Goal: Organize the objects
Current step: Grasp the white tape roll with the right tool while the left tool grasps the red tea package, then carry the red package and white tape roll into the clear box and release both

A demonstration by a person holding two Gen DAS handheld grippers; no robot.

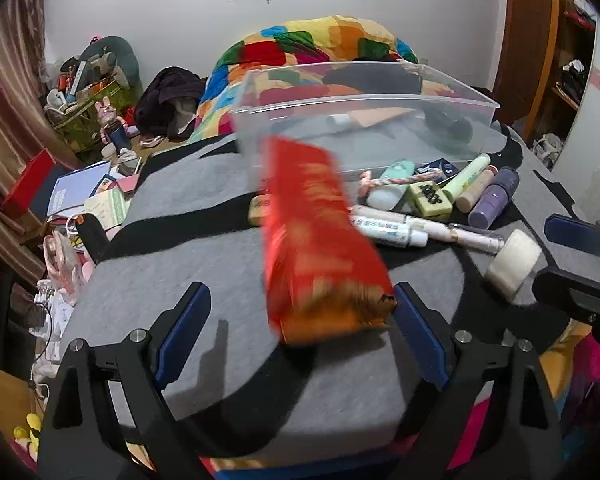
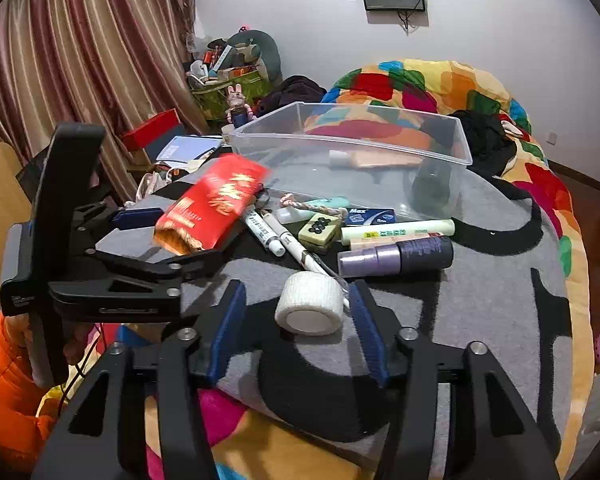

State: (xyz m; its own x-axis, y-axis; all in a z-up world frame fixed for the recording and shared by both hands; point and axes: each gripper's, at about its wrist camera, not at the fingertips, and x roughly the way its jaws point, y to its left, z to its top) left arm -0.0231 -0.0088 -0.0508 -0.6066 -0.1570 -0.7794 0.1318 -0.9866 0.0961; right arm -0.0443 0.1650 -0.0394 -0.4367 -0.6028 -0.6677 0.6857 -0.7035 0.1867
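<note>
A red packet (image 1: pixel 320 240) with gold print, blurred, lies tilted between the wide-open fingers of my left gripper (image 1: pixel 300 312); it also shows in the right wrist view (image 2: pixel 212 212), near the left gripper (image 2: pixel 168 236). I cannot tell whether it rests on the grey mat. My right gripper (image 2: pixel 296 312) is open around a white tape roll (image 2: pixel 310 308), not closed on it; the roll also shows in the left wrist view (image 1: pixel 514 262). A clear plastic bin (image 2: pixel 452 160) stands behind, holding a dark bottle (image 2: pixel 430 188) and a tube.
On the grey and black mat (image 2: pixel 480 300) lie a purple bottle (image 2: pixel 396 258), a green tube (image 2: pixel 396 230), white pens (image 2: pixel 296 246), a mahjong tile (image 2: pixel 320 230), a blue box (image 2: pixel 370 216) and a braided cord. A colourful quilt (image 2: pixel 420 84) lies behind; clutter stands at left.
</note>
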